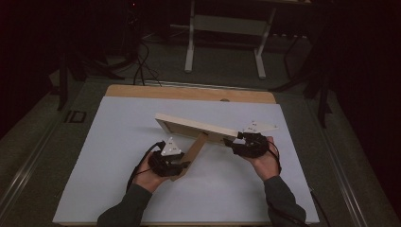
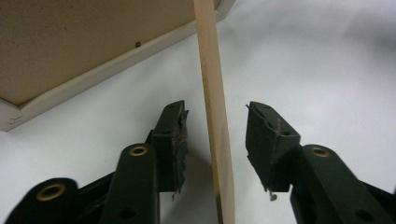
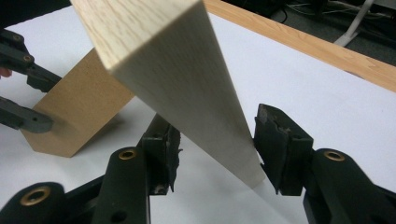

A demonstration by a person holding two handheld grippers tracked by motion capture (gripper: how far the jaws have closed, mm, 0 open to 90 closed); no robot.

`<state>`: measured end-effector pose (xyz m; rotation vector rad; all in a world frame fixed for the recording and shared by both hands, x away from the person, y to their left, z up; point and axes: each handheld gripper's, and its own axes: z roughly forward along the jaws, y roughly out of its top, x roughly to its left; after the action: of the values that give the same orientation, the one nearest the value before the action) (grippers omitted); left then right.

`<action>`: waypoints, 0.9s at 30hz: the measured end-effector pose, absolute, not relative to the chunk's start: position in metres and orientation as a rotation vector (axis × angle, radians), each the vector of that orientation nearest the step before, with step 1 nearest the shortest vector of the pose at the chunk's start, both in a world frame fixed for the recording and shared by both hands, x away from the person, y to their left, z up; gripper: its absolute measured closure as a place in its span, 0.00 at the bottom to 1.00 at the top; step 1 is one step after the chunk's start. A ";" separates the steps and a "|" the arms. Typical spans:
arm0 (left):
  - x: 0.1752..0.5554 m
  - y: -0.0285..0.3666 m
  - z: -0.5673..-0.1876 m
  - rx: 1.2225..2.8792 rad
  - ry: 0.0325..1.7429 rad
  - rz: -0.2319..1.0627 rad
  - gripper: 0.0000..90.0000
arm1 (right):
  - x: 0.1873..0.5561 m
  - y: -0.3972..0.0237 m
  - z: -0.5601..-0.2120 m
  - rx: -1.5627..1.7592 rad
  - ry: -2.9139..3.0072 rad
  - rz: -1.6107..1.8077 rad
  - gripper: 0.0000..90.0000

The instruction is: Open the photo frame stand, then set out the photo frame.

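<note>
Both forearms reach in from below, the left gripper with its jaws parted and pointing toward the right gripper, whose jaws also stand apart, each hand cupping its gripper from beneath.

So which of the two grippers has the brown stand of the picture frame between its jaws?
The left gripper: its open jaws straddle the thin brown stand without pressing it. The right gripper sits at the pale wooden frame corner instead.
</note>
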<state>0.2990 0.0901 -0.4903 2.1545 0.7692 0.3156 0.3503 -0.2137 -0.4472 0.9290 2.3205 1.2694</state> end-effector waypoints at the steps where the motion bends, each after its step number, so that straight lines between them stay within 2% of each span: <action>1: 0.299 0.091 -0.490 2.148 0.770 0.305 0.63 | 0.350 -0.214 -0.447 0.931 2.323 1.268 0.56; 10: 0.297 0.098 -0.486 2.119 0.776 0.285 0.59 | 0.351 -0.213 -0.447 0.929 2.327 1.259 0.55; 27: 0.299 0.113 -0.471 2.004 0.834 0.251 0.59 | 0.351 -0.214 -0.448 0.940 2.340 1.239 0.53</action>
<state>0.2989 0.1129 -0.4712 2.0043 0.8335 0.2511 0.3512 -0.2142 -0.4483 0.9401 2.3403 1.2386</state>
